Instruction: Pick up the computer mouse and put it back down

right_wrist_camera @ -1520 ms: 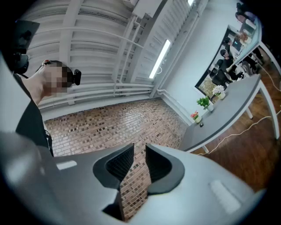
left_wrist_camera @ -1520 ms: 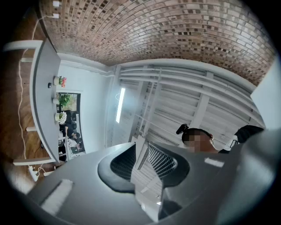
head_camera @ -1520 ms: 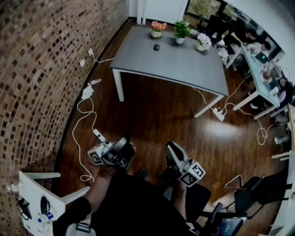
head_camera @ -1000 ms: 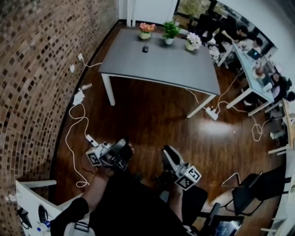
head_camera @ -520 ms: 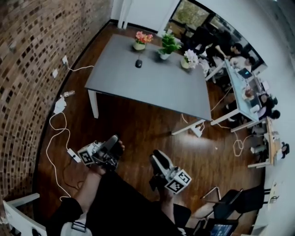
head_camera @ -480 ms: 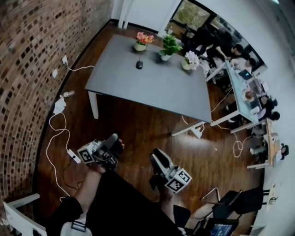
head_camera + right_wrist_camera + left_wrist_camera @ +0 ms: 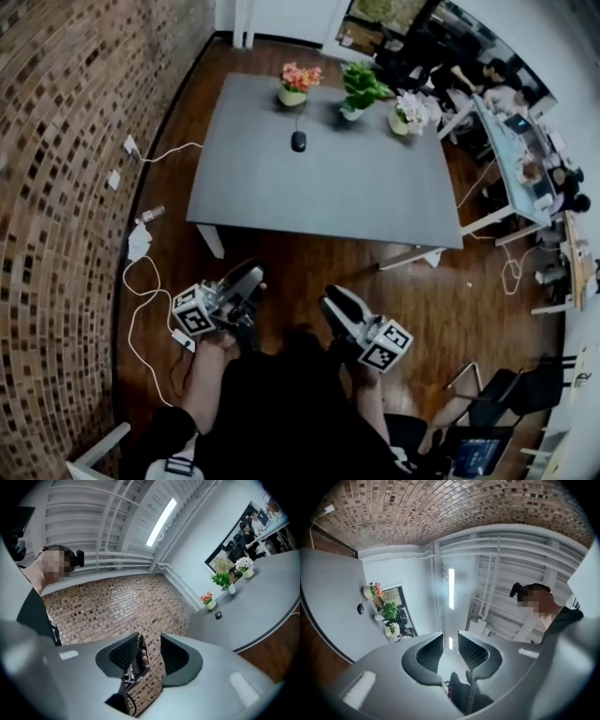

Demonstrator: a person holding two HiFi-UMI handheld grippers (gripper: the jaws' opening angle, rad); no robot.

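Two-handed, holding left tongs (image 7: pixel 246 276) clenched, right tongs (image 7: pixel 330 302) just parted, both empty, waist-low. Short of near edge of grey rectangular tabletop (image 7: pixel 328 192), over open wooden floor (image 7: pixel 291 258).

No lettering, number, brand or sign is legible in any view. The only printed marks are black-and-white square patterns on the cube (image 7: pixel 194 319) of the left gripper (image 7: pixel 246 279) and on the cube (image 7: pixel 389 345) of the right gripper (image 7: pixel 333 305). These patterns carry no characters.

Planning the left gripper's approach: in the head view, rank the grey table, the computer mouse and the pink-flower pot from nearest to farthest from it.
1. grey table: near edge, just ahead of the left gripper.
2. computer mouse: on the tabletop's far half.
3. pink-flower pot: back edge, behind the mouse.
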